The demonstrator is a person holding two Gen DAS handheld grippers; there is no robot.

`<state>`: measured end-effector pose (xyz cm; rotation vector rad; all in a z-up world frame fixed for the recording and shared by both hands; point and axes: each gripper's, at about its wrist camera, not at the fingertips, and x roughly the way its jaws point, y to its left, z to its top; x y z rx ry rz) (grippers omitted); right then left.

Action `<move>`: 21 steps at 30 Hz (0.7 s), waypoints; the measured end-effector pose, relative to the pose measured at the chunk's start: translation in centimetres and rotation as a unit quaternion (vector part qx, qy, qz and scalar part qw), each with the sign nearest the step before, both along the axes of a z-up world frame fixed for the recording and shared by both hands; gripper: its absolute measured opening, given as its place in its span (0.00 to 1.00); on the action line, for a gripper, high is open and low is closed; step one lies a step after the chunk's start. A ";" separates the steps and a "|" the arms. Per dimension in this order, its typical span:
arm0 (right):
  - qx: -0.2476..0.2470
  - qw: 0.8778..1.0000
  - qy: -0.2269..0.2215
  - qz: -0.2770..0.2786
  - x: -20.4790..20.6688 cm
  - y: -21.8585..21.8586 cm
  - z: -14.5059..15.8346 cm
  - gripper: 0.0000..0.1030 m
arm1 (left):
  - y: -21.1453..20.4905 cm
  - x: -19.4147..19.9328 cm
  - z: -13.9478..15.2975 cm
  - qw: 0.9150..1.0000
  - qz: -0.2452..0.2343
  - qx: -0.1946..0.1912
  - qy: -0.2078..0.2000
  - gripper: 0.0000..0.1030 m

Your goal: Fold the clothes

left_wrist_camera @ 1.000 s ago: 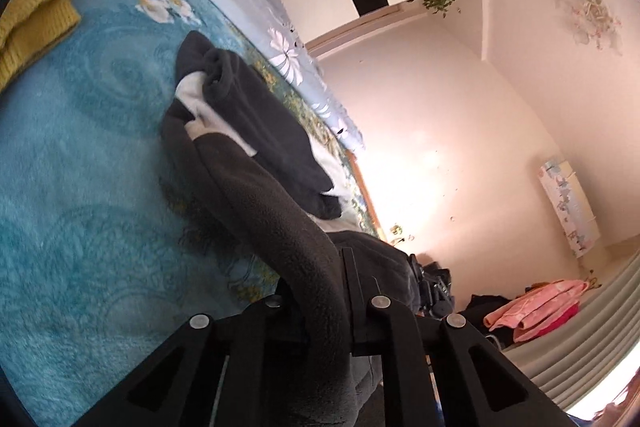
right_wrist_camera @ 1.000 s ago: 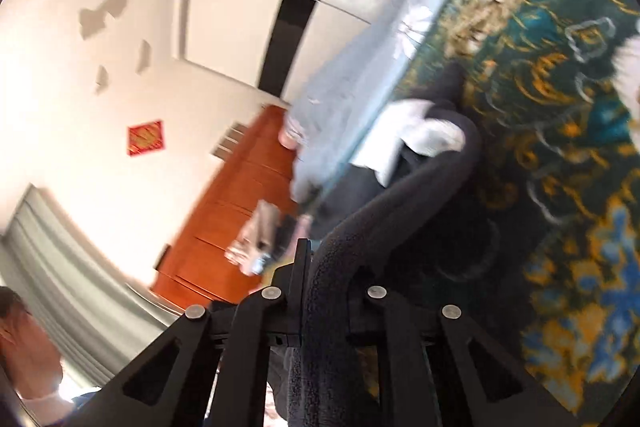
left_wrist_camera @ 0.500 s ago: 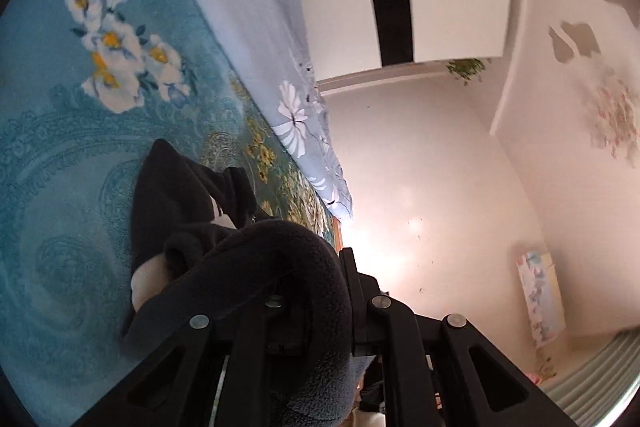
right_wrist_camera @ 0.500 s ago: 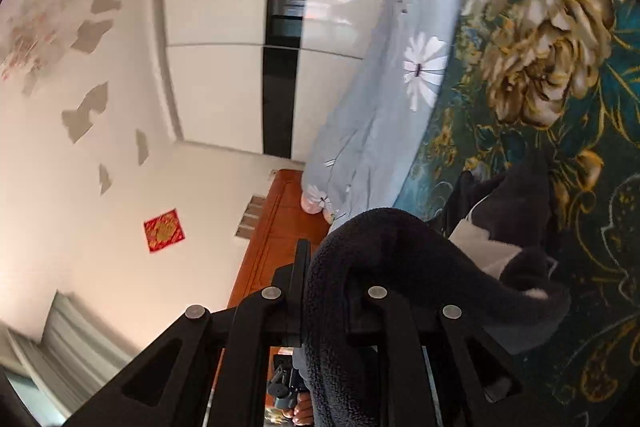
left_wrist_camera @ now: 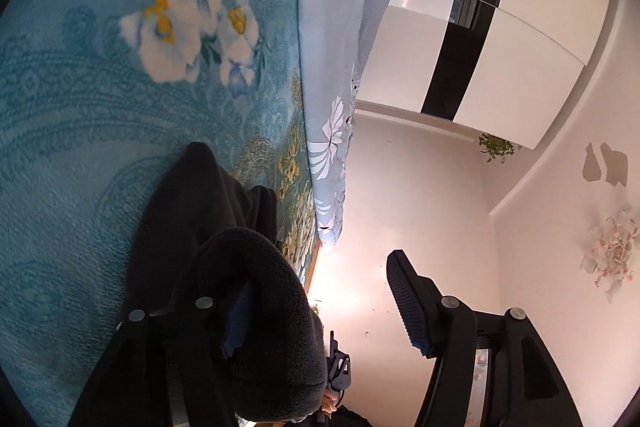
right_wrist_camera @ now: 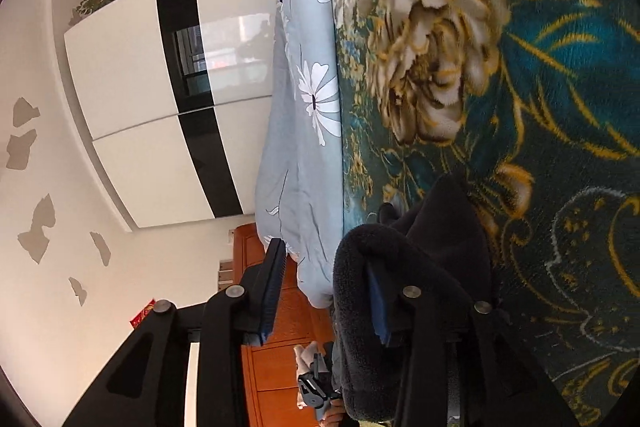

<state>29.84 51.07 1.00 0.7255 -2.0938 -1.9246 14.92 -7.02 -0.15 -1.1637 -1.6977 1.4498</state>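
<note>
Now: dark fleece garment (left_wrist_camera: 224,227) draped over inner fingers of left tongs (left_wrist_camera: 320,307) and right tongs (right_wrist_camera: 324,291), both spread wide, gripping nothing; bed (left_wrist_camera: 80,147) directly ahead.

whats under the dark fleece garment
The dark fleece garment lies on the teal floral blanket, which shows all around it. Its near fold drapes over one finger of each open gripper, left gripper and right gripper. What is directly beneath the fleece is covered.

Matt fleece garment (left_wrist_camera: 224,227), plush blanket (left_wrist_camera: 80,107)
</note>
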 end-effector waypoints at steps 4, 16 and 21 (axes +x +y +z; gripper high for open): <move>0.037 0.999 0.003 0.014 0.8 0.3 1.4 0.39 | -0.2 -0.4 1.1 1.000 0.016 0.020 0.012 0.78; 0.064 0.996 -0.018 0.057 2.1 -0.3 1.4 0.47 | -1.2 0.5 0.9 0.997 -0.015 -0.070 0.003 0.86; 0.109 0.991 0.026 0.073 4.9 -0.1 3.9 0.55 | -3.6 3.5 3.5 0.996 0.005 -0.056 0.069 0.96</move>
